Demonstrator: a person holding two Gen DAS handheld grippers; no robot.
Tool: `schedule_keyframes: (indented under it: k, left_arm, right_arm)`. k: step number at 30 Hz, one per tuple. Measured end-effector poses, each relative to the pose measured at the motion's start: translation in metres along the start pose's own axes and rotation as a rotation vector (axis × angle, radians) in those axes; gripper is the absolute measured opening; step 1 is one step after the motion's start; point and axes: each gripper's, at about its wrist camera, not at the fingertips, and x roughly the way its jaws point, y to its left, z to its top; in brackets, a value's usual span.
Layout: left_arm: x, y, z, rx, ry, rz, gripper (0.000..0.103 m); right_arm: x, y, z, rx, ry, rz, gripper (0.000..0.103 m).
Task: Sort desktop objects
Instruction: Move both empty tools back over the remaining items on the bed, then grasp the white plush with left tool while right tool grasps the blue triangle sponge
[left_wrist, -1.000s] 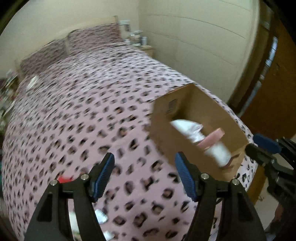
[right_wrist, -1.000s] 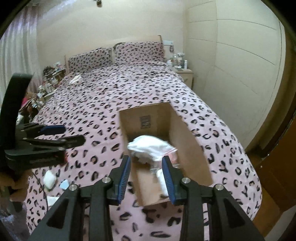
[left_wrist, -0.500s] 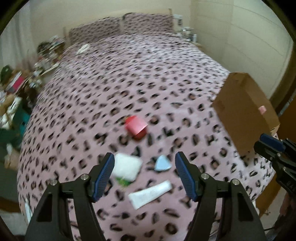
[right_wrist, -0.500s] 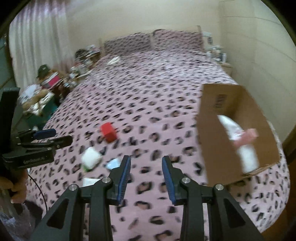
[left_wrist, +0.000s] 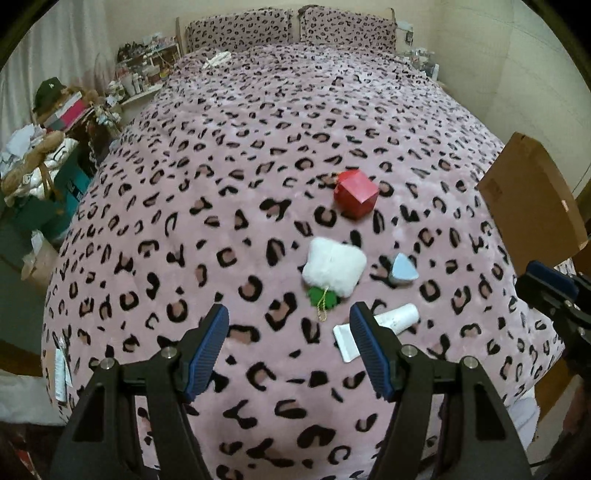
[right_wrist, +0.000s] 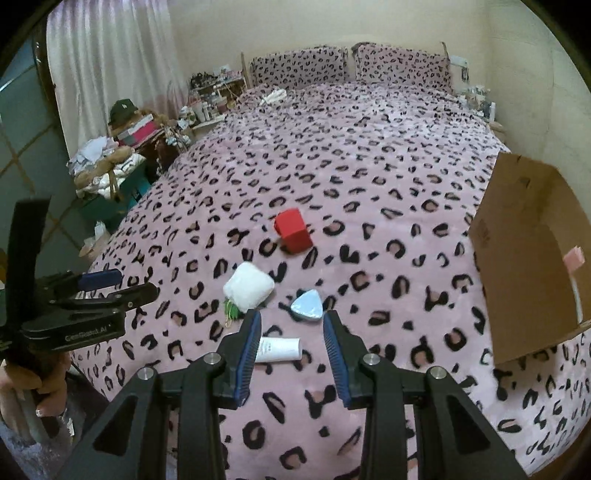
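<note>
On the leopard-print bed lie a red cube (left_wrist: 356, 194), a white fluffy pouch (left_wrist: 334, 267) with a green tag, a light blue triangular piece (left_wrist: 404, 271) and a white tube (left_wrist: 391, 321). My left gripper (left_wrist: 288, 314) hovers open and empty, just short of the pouch. In the right wrist view the right gripper (right_wrist: 291, 317) stands narrowly open with nothing held, above the tube (right_wrist: 279, 349) and just short of the blue piece (right_wrist: 306, 304). The cube (right_wrist: 293, 230) and pouch (right_wrist: 249, 288) lie farther off. A cardboard box (right_wrist: 528, 258) stands at the right.
The box (left_wrist: 532, 199) sits near the bed's right edge with a pink item (right_wrist: 574, 258) inside. Cluttered shelves and boxes (right_wrist: 122, 155) line the floor left of the bed. Two pillows (right_wrist: 351, 66) lie at the head. A hand (right_wrist: 48, 395) holds the left gripper (right_wrist: 122, 284).
Both views have swung left and down, away from the box and toward the small items on the bed. The box now sits at the right edge. Neither jaw opening has changed.
</note>
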Motion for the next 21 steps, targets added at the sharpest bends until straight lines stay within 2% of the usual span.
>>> schedule_keyframes:
  k: [8,10,12,17,21]
  left_arm:
    - [0.040,-0.004,-0.005,0.004,0.061,-0.019,0.069]
    - [0.052,-0.008,-0.004,0.013,0.070,-0.026,0.078]
    - [0.070,-0.012,0.001,0.027,0.079,-0.030,0.082]
    - [0.117,-0.020,0.015,0.019,0.126,-0.071,0.082]
    - [0.143,-0.023,0.026,0.020,0.133,-0.072,0.081]
  right_arm:
    - [0.040,0.003,-0.016,0.027,0.075,0.008,0.036]
    - [0.051,0.003,-0.015,0.029,0.085,0.014,0.037]
    - [0.067,0.003,-0.014,0.035,0.103,0.015,0.043]
    - [0.112,-0.009,-0.008,0.089,0.149,0.030,0.043]
    - [0.143,-0.020,-0.002,0.133,0.179,0.027,0.043]
